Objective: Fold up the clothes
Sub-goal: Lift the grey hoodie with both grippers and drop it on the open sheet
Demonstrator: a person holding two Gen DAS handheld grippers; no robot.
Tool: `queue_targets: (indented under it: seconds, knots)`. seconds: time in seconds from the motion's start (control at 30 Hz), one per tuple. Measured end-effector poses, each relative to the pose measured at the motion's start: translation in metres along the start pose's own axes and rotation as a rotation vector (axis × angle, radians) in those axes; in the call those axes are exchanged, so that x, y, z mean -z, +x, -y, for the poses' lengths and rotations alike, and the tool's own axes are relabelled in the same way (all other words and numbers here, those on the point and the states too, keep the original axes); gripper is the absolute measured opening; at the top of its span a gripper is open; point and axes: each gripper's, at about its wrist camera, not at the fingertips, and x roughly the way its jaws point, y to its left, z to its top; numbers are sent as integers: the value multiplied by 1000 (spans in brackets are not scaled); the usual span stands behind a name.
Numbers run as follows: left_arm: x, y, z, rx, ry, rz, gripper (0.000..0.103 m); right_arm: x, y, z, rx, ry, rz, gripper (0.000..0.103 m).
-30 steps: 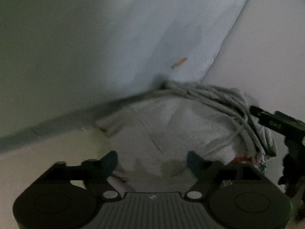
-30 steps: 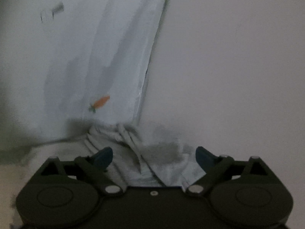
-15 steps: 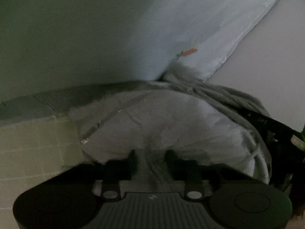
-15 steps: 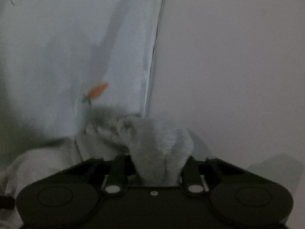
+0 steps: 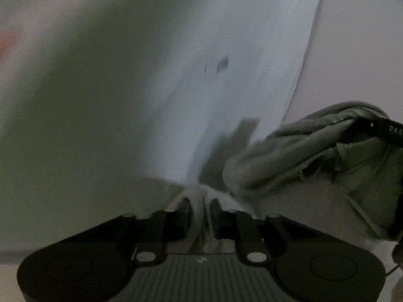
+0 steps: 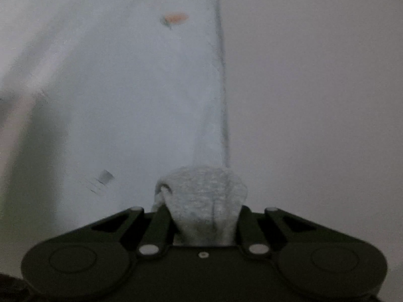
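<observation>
A grey knit garment with a zip and a drawcord hangs bunched at the right of the left wrist view. My left gripper is closing, and its pads pinch a thin fold of that grey cloth. At the right edge, a black finger of my right gripper reaches into the garment's upper folds. In the right wrist view my right gripper is closing too, with a thick wad of the grey garment bulging between and above its fingers. Most of the garment is out of sight below both cameras.
A pale blue sheet printed with a small orange carrot hangs behind, also in the left wrist view. A plain white wall fills the right side. The left part of the left wrist view is a blurred greenish-grey surface.
Both grippers went from open above the crumpled garment to closed on it. Both then rose with the cloth, and the views tilted up toward the sheet and wall.
</observation>
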Motion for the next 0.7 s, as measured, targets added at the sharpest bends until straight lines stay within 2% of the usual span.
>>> queue_targets:
  seconds: [0.23,0.47,0.6,0.7]
  knots:
    - [-24,-109,-35,-84,-16,128,2,-22,-70,-65,-133,-26,62,11]
    - [3,-231,-82,-259,25,193,0,-8,-131,-148,-349,9,-24,11]
    - [31,-286,-125,-368,-32,148,0,23,-162,-214,-482,-35,-95,11]
    - [66,-319,-161,-421,-119,55,0,60,-173,-251,-469,-84,-173,12]
